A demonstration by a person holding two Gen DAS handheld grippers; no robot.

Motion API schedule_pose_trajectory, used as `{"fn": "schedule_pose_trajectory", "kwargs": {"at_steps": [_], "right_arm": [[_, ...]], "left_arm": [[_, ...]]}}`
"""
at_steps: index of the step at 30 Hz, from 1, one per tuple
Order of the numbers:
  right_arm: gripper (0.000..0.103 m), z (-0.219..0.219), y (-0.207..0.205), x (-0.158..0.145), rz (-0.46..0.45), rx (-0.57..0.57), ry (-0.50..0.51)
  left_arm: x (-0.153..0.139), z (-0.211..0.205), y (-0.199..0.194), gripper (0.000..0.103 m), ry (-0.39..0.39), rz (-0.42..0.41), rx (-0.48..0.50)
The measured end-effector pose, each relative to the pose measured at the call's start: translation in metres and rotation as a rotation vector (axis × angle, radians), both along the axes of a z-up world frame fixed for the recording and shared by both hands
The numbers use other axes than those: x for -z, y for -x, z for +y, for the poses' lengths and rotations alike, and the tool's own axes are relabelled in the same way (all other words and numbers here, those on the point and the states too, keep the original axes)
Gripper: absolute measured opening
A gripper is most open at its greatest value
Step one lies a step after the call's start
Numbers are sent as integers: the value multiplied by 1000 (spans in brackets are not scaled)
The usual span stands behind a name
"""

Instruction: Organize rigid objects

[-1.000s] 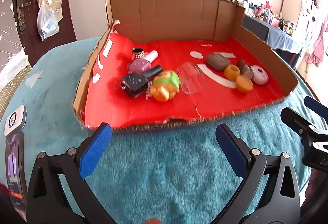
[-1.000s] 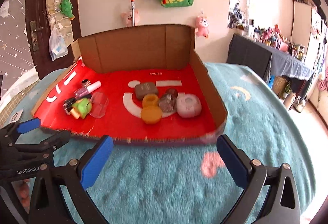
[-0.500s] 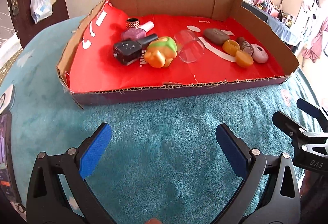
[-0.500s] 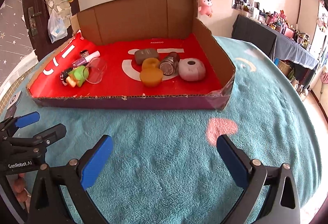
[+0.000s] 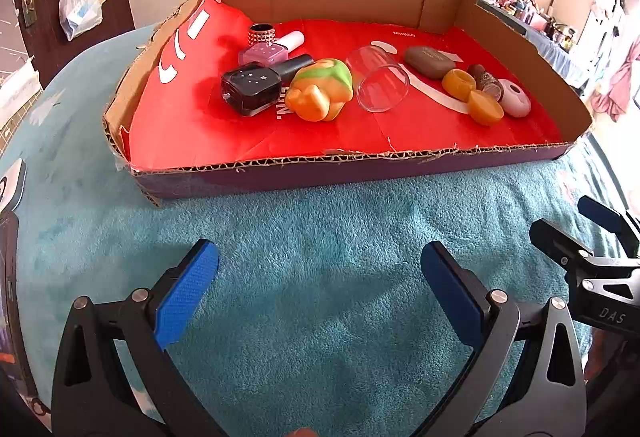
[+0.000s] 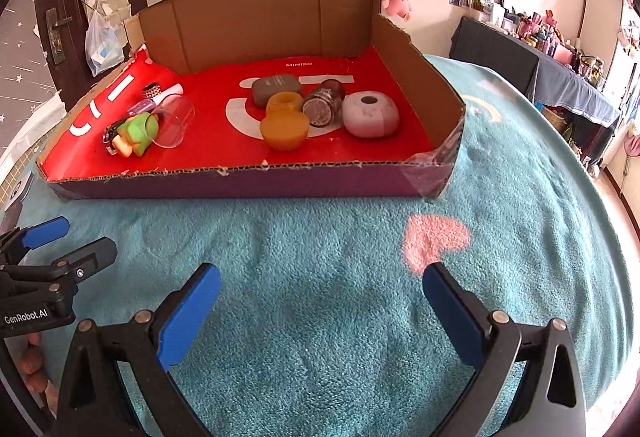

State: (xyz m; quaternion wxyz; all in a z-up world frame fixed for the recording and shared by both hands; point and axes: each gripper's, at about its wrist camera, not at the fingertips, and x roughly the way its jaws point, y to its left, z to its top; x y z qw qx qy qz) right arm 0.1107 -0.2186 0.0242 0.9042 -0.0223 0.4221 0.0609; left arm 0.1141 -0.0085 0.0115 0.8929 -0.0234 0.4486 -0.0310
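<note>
Claws first: my left claw (image 5: 319, 263) is spread wide with nothing between its blue pads, hanging over the teal blanket (image 5: 320, 237) just short of the box. My right claw (image 6: 321, 287) is spread just as wide and also empty, over the same blanket near a pink heart patch (image 6: 436, 243). Neither touches anything that I can see.

Ahead of both sits the cardboard box (image 5: 344, 167), its near wall low and its back wall tall, with a red lining (image 5: 256, 141) on the floor. Everything lies inside it in two groups. On the left are a black nail polish bottle (image 5: 256, 87) on its side, a pink nail polish bottle (image 5: 266, 53) behind it, a studded ring (image 5: 262, 33) at the back, a green and orange toy (image 5: 322, 89) touching the black bottle's cap, and a clear glass (image 5: 378, 79) tipped over just beside the toy. On the right are a grey-brown case (image 6: 276, 89), an orange ring-shaped piece (image 6: 285, 104), an orange cap-like piece (image 6: 285, 131) in front of it, a small dark jar (image 6: 322, 103) on its side, and a pale pink rounded case (image 6: 370, 113) touching the jar.
</note>
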Motion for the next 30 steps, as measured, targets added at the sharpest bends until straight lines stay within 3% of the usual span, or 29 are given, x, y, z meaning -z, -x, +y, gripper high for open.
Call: {"fn": "schedule_pose_trajectory", "kwargs": {"at_steps": [30], "right_arm": [[103,-1,0,11,-6,24,12]], "left_arm": [[4,-3,3,103,-36,-8,3]]}}
